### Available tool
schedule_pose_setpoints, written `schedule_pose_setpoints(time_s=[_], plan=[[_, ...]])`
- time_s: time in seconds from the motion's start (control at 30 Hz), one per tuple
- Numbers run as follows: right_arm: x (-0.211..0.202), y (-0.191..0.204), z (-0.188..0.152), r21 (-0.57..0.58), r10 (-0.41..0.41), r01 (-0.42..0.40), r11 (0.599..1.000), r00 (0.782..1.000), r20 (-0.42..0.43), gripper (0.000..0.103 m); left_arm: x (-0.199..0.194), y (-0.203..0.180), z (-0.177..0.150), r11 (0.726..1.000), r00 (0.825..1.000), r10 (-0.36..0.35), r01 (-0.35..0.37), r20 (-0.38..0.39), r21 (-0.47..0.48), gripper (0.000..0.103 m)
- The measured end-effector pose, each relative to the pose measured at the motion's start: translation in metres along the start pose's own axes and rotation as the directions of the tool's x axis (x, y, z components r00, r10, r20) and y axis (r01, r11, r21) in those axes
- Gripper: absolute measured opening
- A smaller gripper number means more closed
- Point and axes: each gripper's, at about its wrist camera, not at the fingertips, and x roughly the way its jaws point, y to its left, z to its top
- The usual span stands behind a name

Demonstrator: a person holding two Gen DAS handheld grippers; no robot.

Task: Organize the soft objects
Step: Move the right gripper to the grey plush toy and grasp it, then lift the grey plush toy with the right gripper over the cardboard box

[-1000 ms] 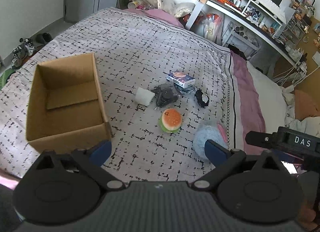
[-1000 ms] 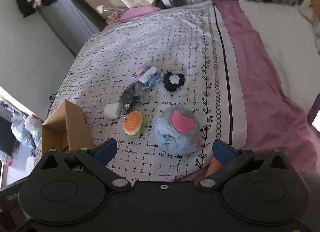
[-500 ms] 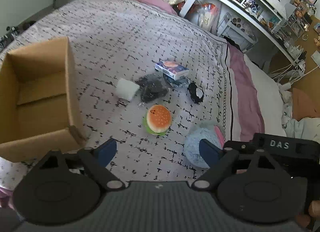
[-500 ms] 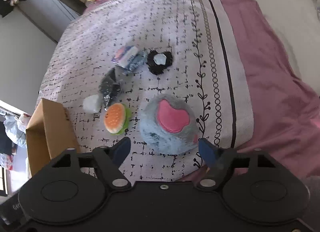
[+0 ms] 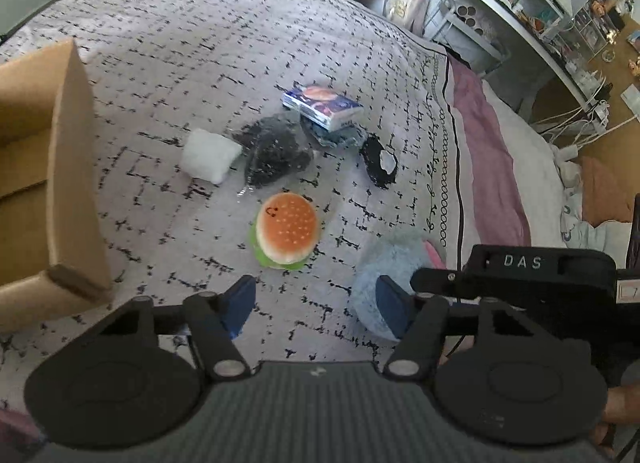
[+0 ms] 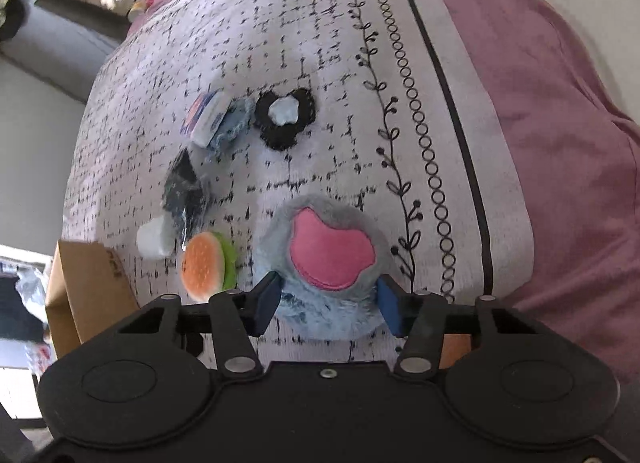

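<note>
- Your right claw (image 6: pixel 326 305) is spread wide around the blue plush ball (image 6: pixel 326 263), one blue pad on each flank; whether the pads press the fur you cannot tell from this view. The ball lies on the bedspread (image 6: pixel 320 43) with its pink heart patch facing up.
- Your left claw (image 5: pixel 316 305) hangs open over the bedspread (image 5: pixel 160 43) with nothing between its fingers; the burger toy (image 5: pixel 286 229) lies just ahead of it, and the plush ball (image 5: pixel 384 263) sits behind its right finger.
- The burger toy (image 6: pixel 204 267) rests just beside the ball, on the side toward the cardboard box (image 6: pixel 86 291).
- The cardboard box (image 5: pixel 60 183) stands open-topped at the left of your left view, near the burger but apart from it.
- Farther on, a white pillow (image 5: pixel 210 155) touches a dark bagged bundle (image 5: pixel 276 153).
- Beyond those, a tissue pack (image 5: pixel 322 105) lies on a bluish cloth, and a black scrunchie (image 5: pixel 378 161) with a pale centre sits off to its right.
- At the far side, a white shelf unit (image 5: pixel 500 3) crowded with small items runs along the bed.
</note>
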Motion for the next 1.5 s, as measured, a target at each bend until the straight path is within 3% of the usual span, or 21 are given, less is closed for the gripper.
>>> schedule_pose_setpoints(time_s=[0.2,0.33,0.47,0.63,0.7,0.83,0.9,0.93,1.0,1.5], plan=[[0.005,-0.009,0.013,0.061,-0.018,0.014,0.998,0.998,0.058,0.044,0.021,-0.01,0.003,0.999,0.999,-0.032,0.031,-0.028,-0.007,0.054],[0.009,-0.021,0.018,0.123,0.009,-0.016,0.992,0.999,0.051,0.043,0.035,-0.018,0.005,0.998,0.997,-0.06,0.058,-0.045,-0.028,0.051],[0.014,-0.031,0.02,0.179,0.039,-0.044,0.983,0.999,0.036,0.029,0.045,-0.027,0.009,0.997,0.996,-0.071,0.069,-0.047,-0.038,0.051],[0.018,-0.038,0.022,0.22,0.087,-0.093,0.971,0.996,0.035,0.026,0.055,-0.034,0.013,0.997,0.997,-0.07,0.068,-0.043,-0.047,0.05],[0.021,-0.04,0.023,0.231,0.104,-0.108,0.967,0.994,0.029,0.025,0.059,-0.034,0.013,0.997,0.997,-0.059,0.056,-0.046,-0.062,0.046],[0.024,-0.04,0.024,0.224,0.124,-0.126,0.966,0.992,0.023,0.025,0.065,-0.032,0.016,0.993,0.997,-0.067,0.062,-0.046,-0.101,0.043],[0.025,-0.04,0.024,0.221,0.13,-0.132,0.966,0.991,0.024,0.024,0.07,-0.033,0.017,0.991,0.996,-0.078,0.072,-0.05,-0.117,0.037],[0.025,-0.04,0.025,0.221,0.133,-0.134,0.966,0.991,0.023,0.024,0.073,-0.032,0.018,0.989,0.995,-0.084,0.076,-0.057,-0.131,0.029],[0.024,-0.039,0.025,0.213,0.136,-0.14,0.967,0.99,0.031,0.023,0.073,-0.032,0.018,0.986,0.995,-0.084,0.075,-0.05,-0.151,0.027],[-0.009,-0.011,0.014,0.062,0.201,-0.211,0.976,0.971,0.133,0.022,0.028,-0.038,0.022,0.994,0.997,-0.046,0.052,0.054,-0.101,0.024]])
